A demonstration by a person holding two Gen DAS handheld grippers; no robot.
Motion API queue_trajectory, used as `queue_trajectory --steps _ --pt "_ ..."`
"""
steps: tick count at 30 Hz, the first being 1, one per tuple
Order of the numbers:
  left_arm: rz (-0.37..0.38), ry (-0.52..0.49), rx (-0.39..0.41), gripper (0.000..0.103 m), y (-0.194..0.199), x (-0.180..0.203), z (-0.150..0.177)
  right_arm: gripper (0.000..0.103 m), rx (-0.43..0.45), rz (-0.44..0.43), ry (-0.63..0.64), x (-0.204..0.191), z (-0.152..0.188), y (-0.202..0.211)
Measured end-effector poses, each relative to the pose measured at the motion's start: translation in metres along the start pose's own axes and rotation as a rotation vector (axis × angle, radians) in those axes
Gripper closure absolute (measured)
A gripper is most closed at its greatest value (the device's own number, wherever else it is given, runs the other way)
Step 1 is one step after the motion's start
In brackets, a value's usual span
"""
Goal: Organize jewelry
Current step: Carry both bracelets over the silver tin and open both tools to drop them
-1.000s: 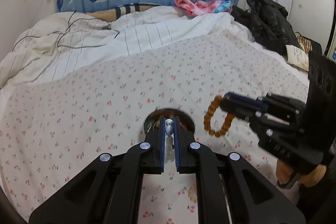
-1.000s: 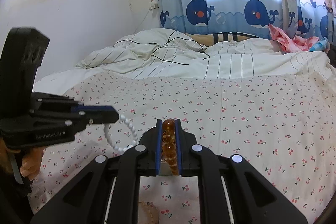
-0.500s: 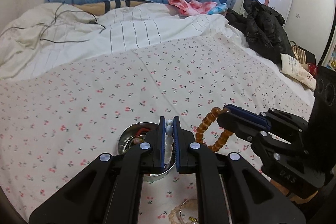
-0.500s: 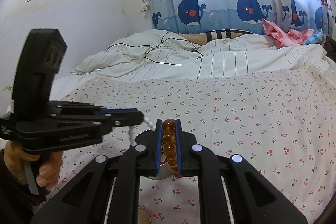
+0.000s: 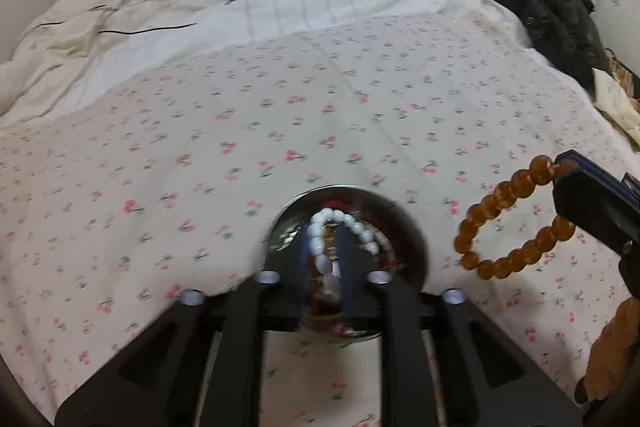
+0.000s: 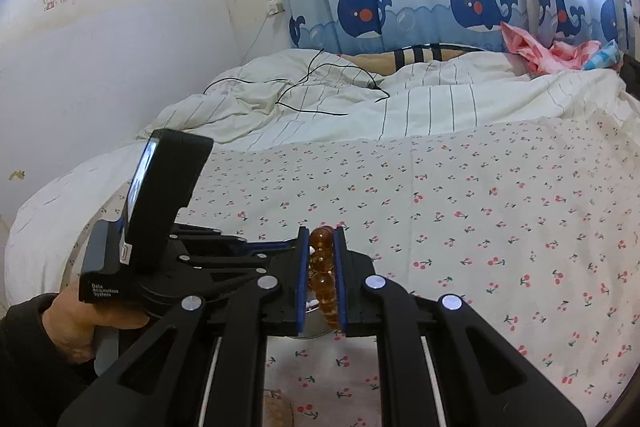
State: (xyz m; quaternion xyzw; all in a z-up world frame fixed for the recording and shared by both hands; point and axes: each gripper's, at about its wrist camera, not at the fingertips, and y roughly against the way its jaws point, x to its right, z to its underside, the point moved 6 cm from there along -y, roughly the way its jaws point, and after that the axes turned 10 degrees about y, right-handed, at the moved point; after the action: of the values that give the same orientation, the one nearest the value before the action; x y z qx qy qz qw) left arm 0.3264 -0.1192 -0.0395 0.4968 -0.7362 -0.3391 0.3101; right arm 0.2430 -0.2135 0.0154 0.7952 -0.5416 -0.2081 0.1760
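Poised directly over the metal bowl (image 5: 404,227), left gripper (image 5: 325,259) just parting to drop white bead bracelet (image 5: 344,223); right gripper (image 6: 322,275), alongside, clenched on amber bead bracelet (image 6: 322,267), awaiting its turn.

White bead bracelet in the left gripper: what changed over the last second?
The left gripper came down over the round metal bowl and its jaws have just been opening, freeing the white bead bracelet above the bowl. The right gripper stayed shut on the amber bead bracelet.
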Motion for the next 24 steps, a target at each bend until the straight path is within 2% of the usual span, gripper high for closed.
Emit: queue_trajectory --steps 2,5,8,11,13,16,18,21,24 --pt "-0.034 -0.002 0.038 0.048 0.014 -0.009 -0.001 0.091 0.001 -0.018 0.005 -0.005 -0.005 -0.004" --pt "-0.092 -0.029 0.073 0.046 0.033 -0.019 0.003 0.091 0.004 -0.050 0.018 -0.016 -0.013 -0.012" --pt "-0.157 -0.026 0.108 0.038 0.049 -0.033 0.012 0.091 -0.004 -0.087 0.021 -0.028 -0.018 -0.024" --pt "-0.197 0.013 0.133 0.031 0.056 -0.050 0.024 0.091 -0.022 -0.141 -0.008 -0.038 -0.020 -0.038" --pt "-0.198 0.048 0.123 0.029 0.052 -0.062 0.031 0.091 -0.038 -0.195 -0.061 -0.040 -0.019 -0.049" --pt "-0.174 0.094 0.077 0.029 0.041 -0.075 0.034 0.091 -0.116 -0.174 -0.070 -0.039 -0.007 -0.069" --pt "-0.161 0.115 0.086 0.028 0.043 -0.078 0.033 0.091 -0.169 -0.118 -0.061 -0.032 0.006 -0.081" --pt "-0.159 0.094 0.104 0.024 0.047 -0.072 0.031 0.091 -0.242 -0.045 -0.052 -0.021 0.027 -0.095" --pt "-0.160 0.063 0.095 0.023 0.045 -0.065 0.033 0.090 -0.270 -0.014 -0.027 -0.018 0.036 -0.098"
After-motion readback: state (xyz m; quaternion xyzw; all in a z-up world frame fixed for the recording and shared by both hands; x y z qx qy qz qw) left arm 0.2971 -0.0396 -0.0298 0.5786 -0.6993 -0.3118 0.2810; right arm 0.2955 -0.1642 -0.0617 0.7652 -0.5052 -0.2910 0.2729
